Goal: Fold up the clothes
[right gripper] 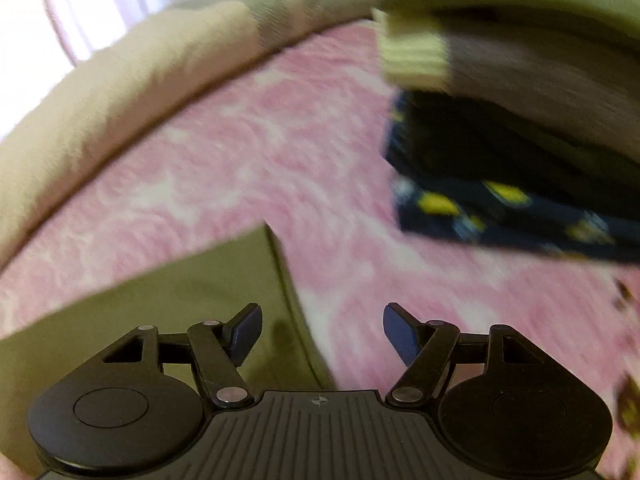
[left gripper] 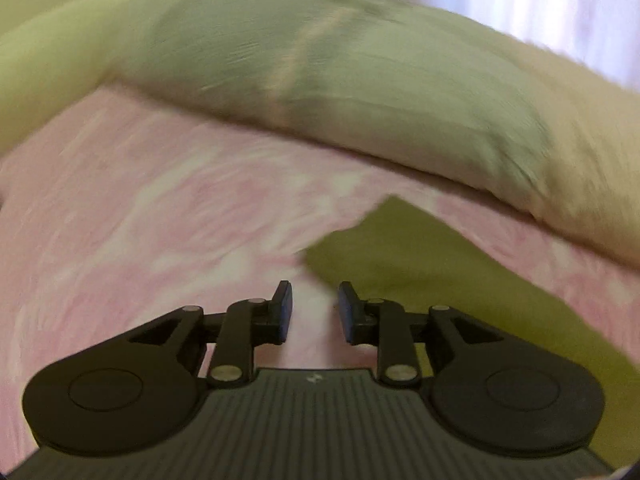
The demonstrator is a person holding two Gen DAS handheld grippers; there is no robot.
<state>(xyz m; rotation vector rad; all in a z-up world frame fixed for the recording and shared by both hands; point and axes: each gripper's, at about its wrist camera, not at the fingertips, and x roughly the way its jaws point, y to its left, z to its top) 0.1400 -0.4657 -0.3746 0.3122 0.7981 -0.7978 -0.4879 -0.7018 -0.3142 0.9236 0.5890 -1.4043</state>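
Nearest the lens in the left wrist view, the left gripper [left gripper: 315, 312] is seen with its two fingers a narrow gap apart; nothing is held between them, only pink cloth showing through the gap. In the right wrist view the right gripper [right gripper: 322, 334] is spread wide and likewise holds nothing.

One olive-green garment [left gripper: 432, 272] is counted, lying flat on the pink patterned bedspread [left gripper: 160, 208]. In the left view its pointed corner lies just above and to the right of the fingers, the right finger being near its edge; whether they touch cannot be told through the blur. In the right view the same garment [right gripper: 180, 300] fills the lower left, its seamed edge running down between the two fingers, with the left finger over the green cloth and the right finger over the bedspread [right gripper: 280, 152].

One stack of folded clothes [right gripper: 500, 140] is seen at the upper right of the right view: cream-and-grey on top, dark in the middle, navy with yellow print below. One pale green pillow [left gripper: 340, 72] lies along the top of the bedspread, with a bright curtain [left gripper: 540, 8] behind.
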